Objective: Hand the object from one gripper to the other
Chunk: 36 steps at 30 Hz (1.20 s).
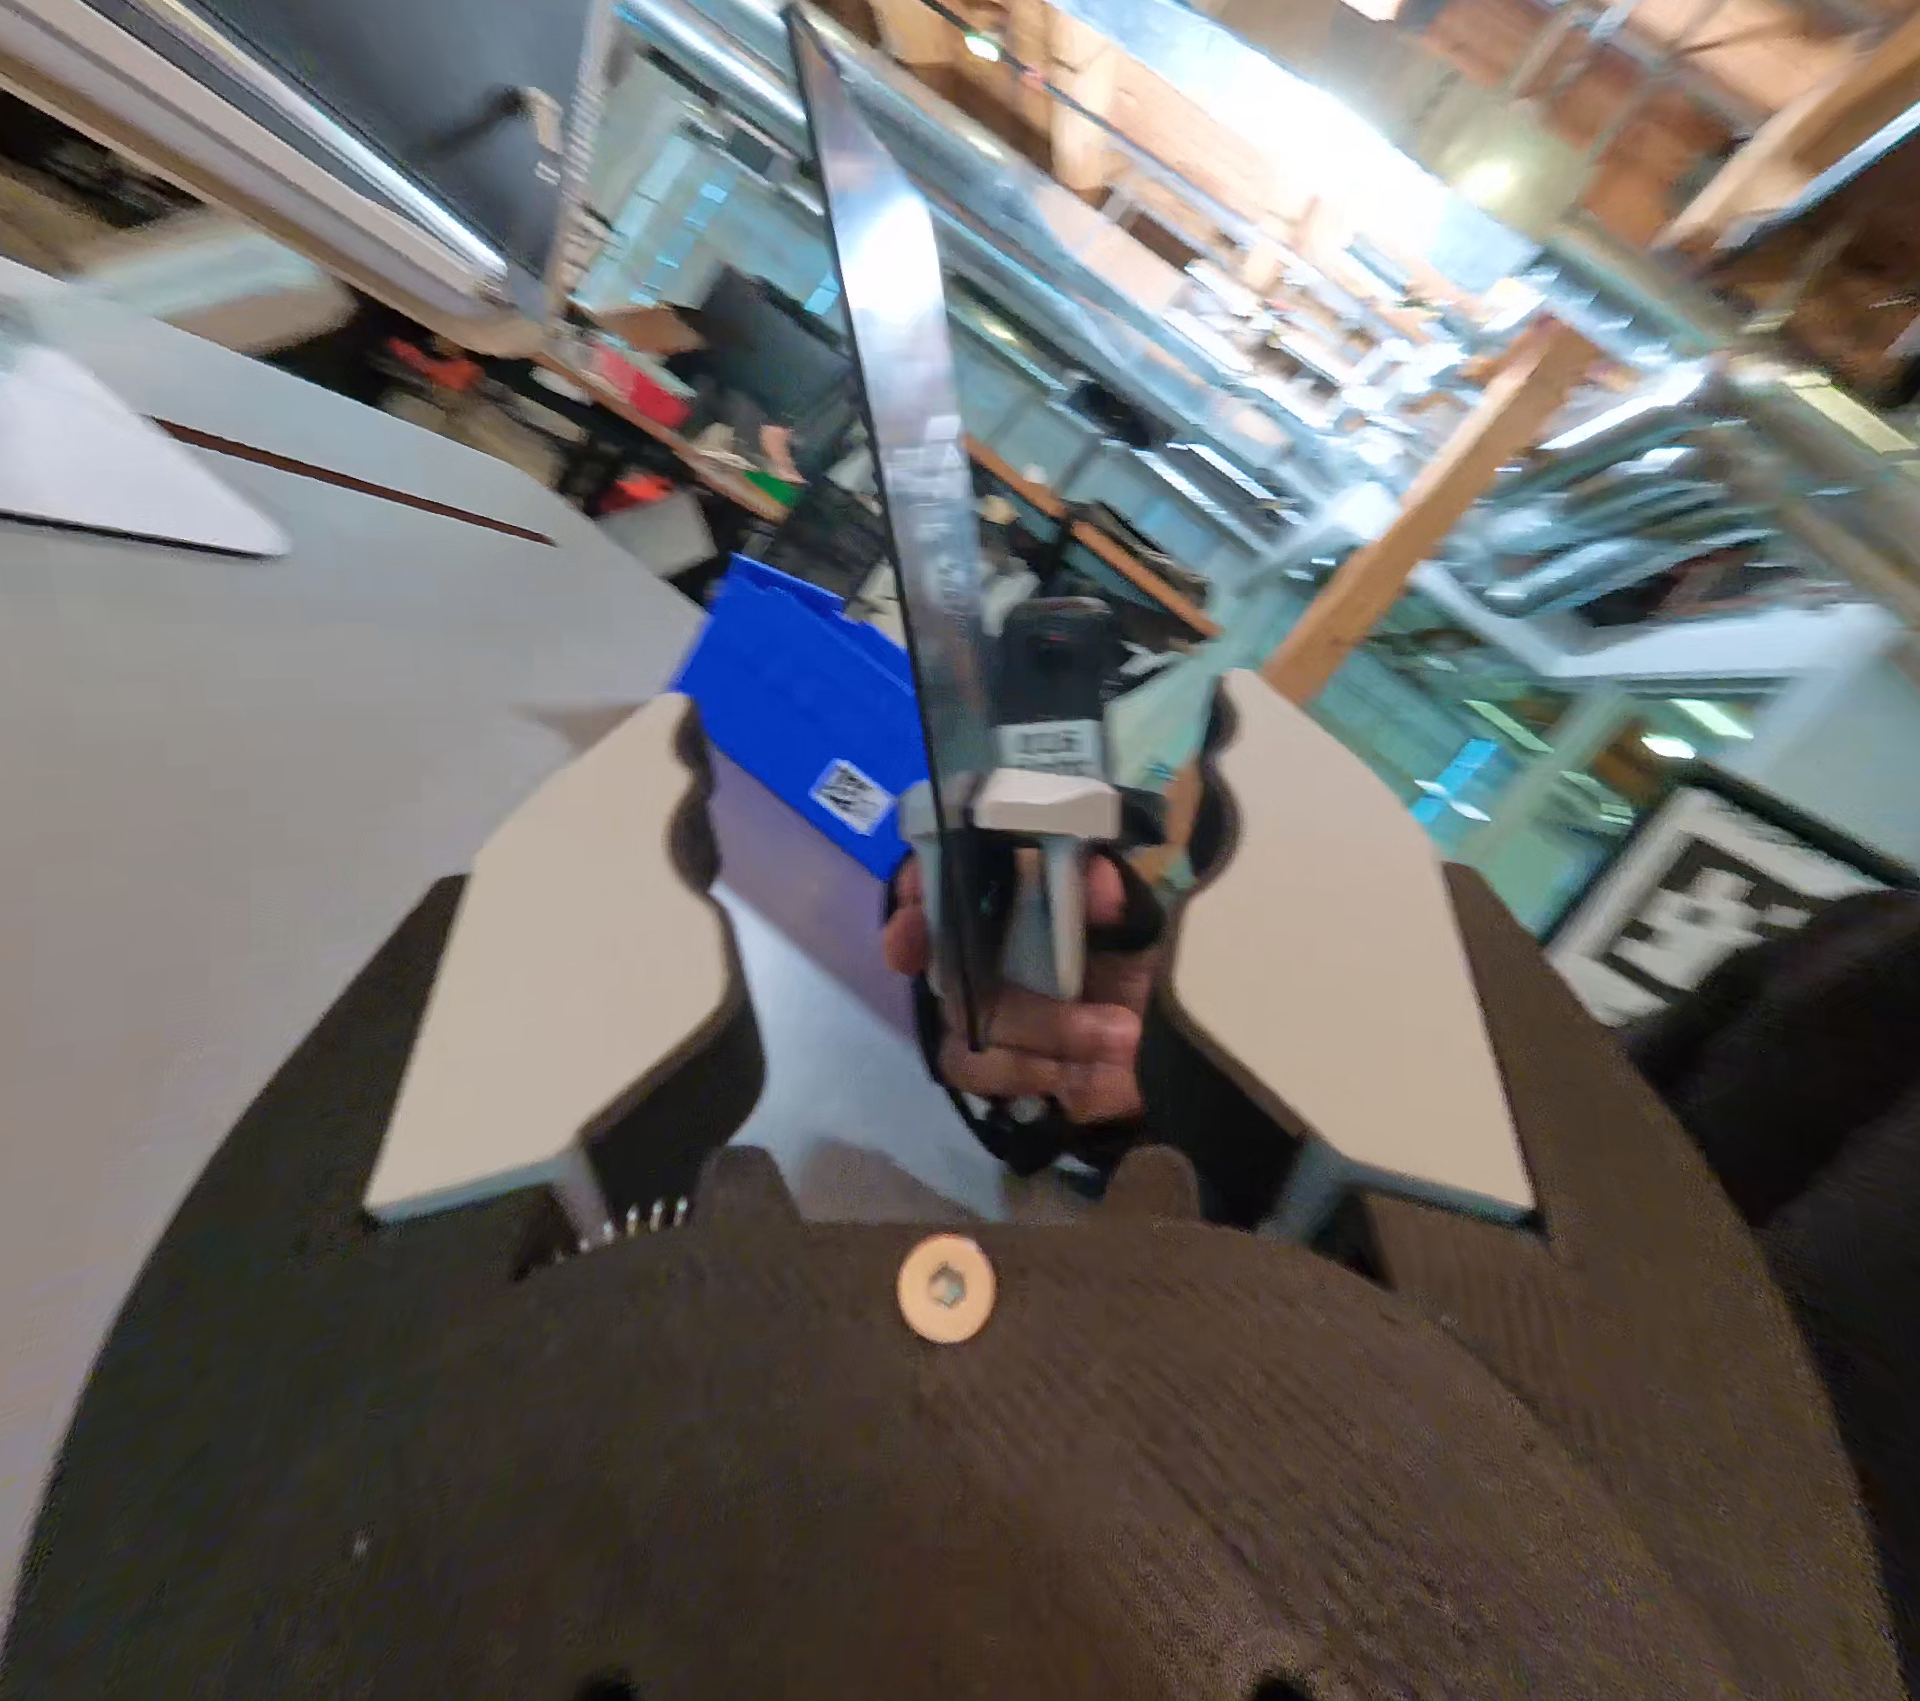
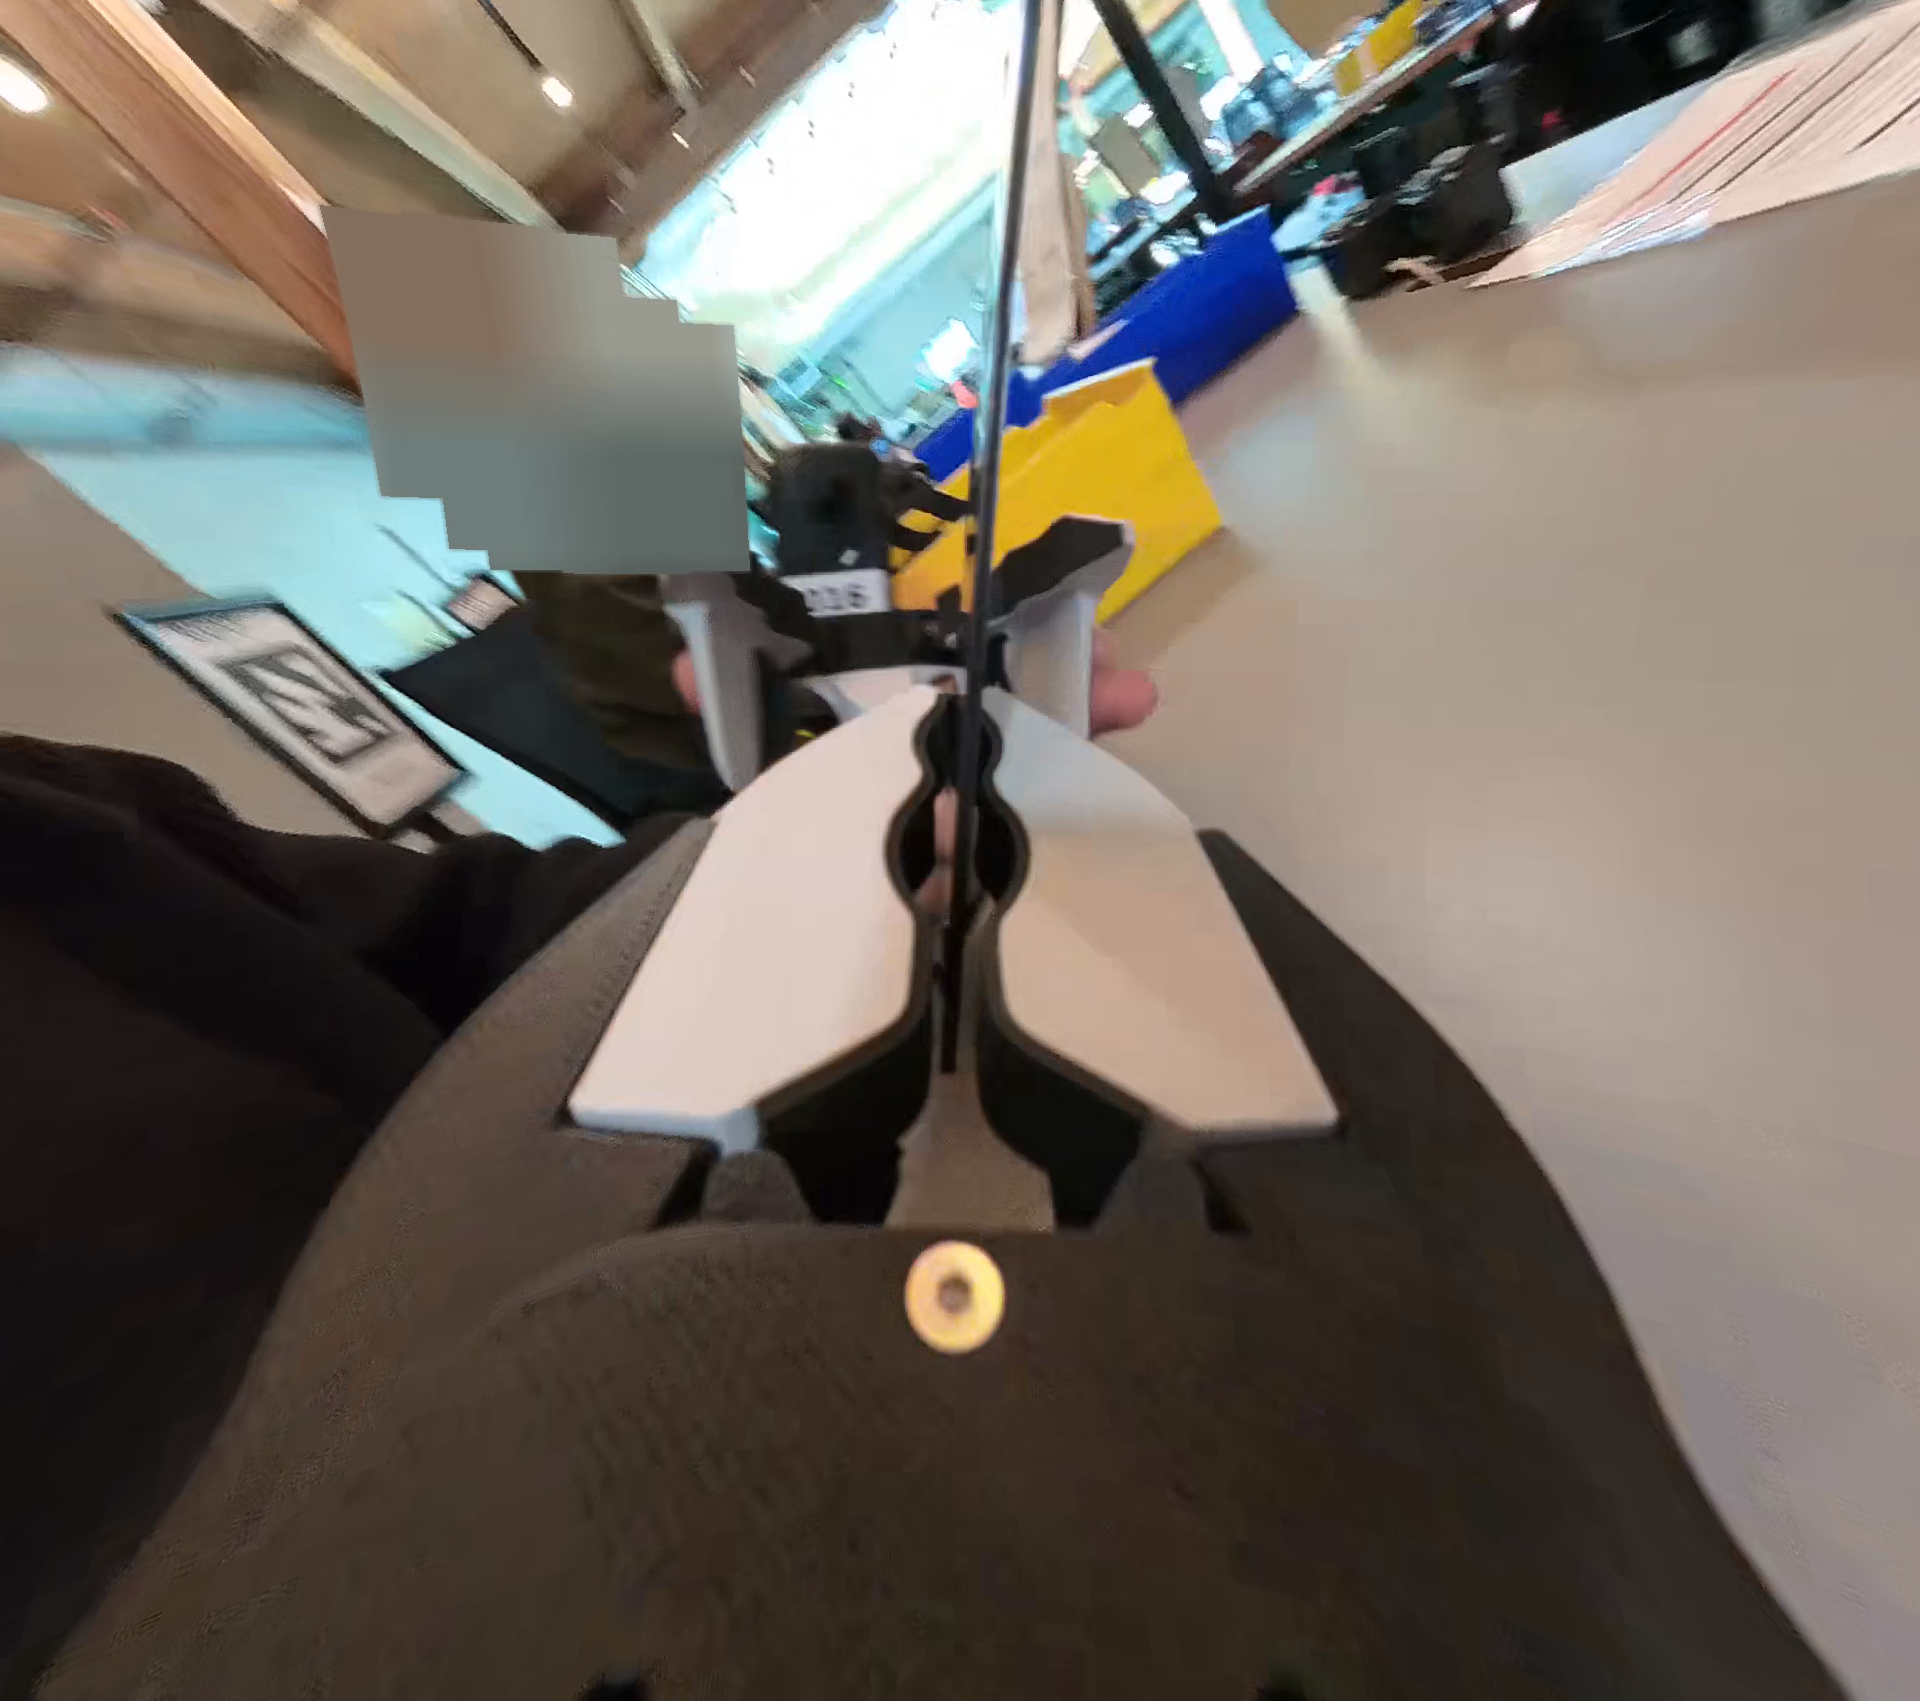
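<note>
Two labels we see, one on the blue bin (image 1: pixel 800 716). The right gripper (image 2: pixel 961 742) jaws clamp the thin dark sheet (image 1: pixel 899 425); the left gripper (image 1: pixel 951 778) jaws gape wide around it, apart.

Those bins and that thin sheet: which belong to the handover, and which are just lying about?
In the job:
sheet
right gripper, shut on it
left gripper, open

Lying about:
blue bin
yellow bin
table

We see the right gripper (image 2: pixel 957 778) clamped on a thin, dark, flat sheet (image 2: pixel 1000 363) seen edge-on. Beyond it, the left gripper (image 2: pixel 914 612) stands spread before a yellow plastic bin (image 2: pixel 1122 488).
</note>
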### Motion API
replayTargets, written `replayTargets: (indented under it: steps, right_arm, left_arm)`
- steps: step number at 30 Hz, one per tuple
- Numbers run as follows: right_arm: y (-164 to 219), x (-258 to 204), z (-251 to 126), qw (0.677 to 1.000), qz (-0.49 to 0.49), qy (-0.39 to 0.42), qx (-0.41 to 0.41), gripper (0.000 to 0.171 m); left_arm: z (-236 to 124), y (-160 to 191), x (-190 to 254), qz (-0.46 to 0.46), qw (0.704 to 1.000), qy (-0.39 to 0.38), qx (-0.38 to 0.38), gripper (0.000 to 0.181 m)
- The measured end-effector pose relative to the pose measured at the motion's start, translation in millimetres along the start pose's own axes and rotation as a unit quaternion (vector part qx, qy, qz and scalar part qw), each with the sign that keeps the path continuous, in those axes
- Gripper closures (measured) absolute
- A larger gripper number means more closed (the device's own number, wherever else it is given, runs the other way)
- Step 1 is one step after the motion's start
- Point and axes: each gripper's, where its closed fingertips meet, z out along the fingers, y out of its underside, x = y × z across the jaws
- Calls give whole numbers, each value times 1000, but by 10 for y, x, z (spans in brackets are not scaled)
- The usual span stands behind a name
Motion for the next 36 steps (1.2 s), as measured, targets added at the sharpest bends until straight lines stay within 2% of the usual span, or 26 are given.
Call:
replayTargets:
  steps: [1, 2, 4, 6, 9, 12, 14, 15, 17, 22, 25, 30, 33, 36]
  right_arm:
    - [10, -7, 3, 1000, 25, -13, 0, 169]
    - [62, 7, 16, 999, 35, -13, -15, 169]
    - [220, 21, 70, 998, 11, 0, -63, 169]
    - [360, -95, 143, 994, -20, -18, -101, 170]
    - [553, -275, 232, 988, -35, -53, -139, 169]
    - [655, -320, 293, 986, -33, -61, -154, 169]
    - [679, -290, 308, 986, -26, -54, -155, 168]
    - [690, -266, 308, 986, -25, -49, -158, 168]
    - [693, -188, 298, 986, -32, -28, -161, 168]
    - [560, -5, 254, 987, -77, 29, -137, 118]
    - [422, 114, 187, 978, -155, 77, -120, 100]
    - [357, 193, 114, 917, -349, 131, -140, 81]
    - [424, 125, 154, 891, -410, 122, -149, 73]
    - [446, 173, 171, 849, -473, 165, -170, 71]
  left_arm:
    - [5, 26, 49, -21, 999, 28, -8, 103]
    - [12, 52, 83, -42, 998, 47, -13, 108]
    - [32, 106, 75, -65, 996, 52, -20, 108]
    - [32, 140, 19, -54, 998, 33, -27, 117]
    - [-47, -19, 43, -22, 999, 32, 9, 146]
    - [-103, -132, 64, -21, 998, 43, 38, 151]
    - [-101, -100, 86, -26, 998, 56, 29, 174]
    - [-95, -91, 96, -25, 998, 57, 27, 177]
    - [-81, -69, 115, -8, 998, 54, 18, 178]
    - [-67, -18, 34, 29, 999, 15, -12, 177]
    - [-95, 12, -165, -2, 999, -29, -29, 178]
    - [-162, 15, -373, -72, 995, -59, -41, 177]
    - [-170, 85, -439, -90, 991, -72, -67, 178]
    - [-251, -10, -572, -67, 989, -127, -21, 178]
